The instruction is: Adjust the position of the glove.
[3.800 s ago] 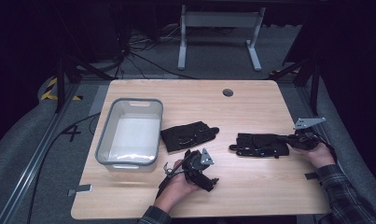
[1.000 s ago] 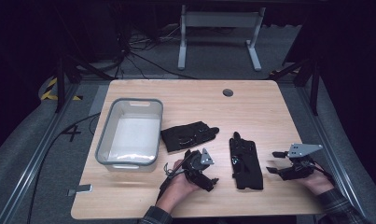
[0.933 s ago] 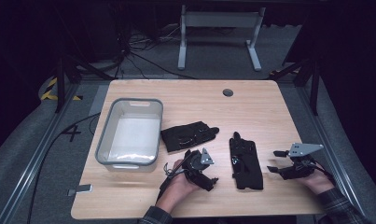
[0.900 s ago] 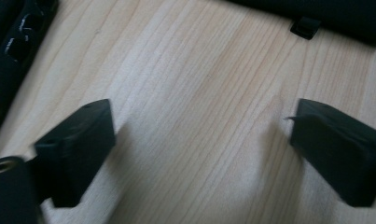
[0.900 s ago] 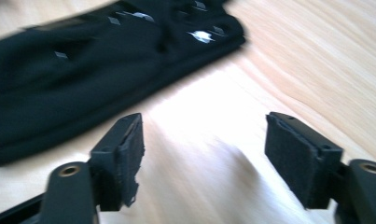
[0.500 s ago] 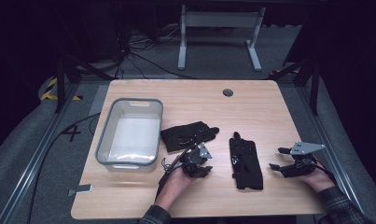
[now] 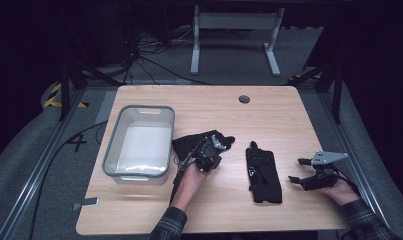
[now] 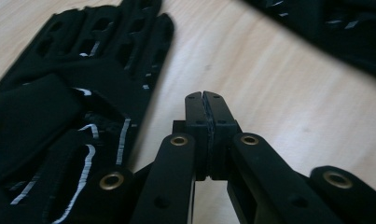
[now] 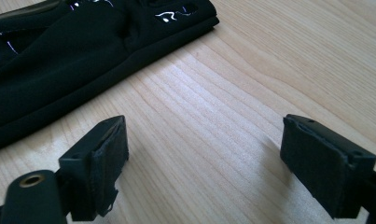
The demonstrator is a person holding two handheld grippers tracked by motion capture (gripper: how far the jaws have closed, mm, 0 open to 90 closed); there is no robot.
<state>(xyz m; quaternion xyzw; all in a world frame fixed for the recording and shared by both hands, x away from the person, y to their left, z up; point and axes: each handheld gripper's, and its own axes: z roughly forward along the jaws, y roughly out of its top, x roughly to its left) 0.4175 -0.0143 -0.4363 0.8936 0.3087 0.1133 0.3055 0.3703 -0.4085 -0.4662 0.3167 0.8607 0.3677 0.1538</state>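
Left gripper view: left gripper [image 8: 205, 95] pressed together, empty | right gripper view: right gripper [image 9: 204, 154] spread over bare table [image 9: 232, 93]

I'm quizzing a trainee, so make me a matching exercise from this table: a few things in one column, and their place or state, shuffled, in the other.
Things:
1. bin
2. left gripper
3. right gripper
4. right glove

Place or state:
A. jaws apart, nothing between them
B. flat at mid-table, between the two grippers
C. jaws shut on nothing, beside a glove
D. at the table's left

Pairs: 1-D, 2-C, 3-A, 4-B
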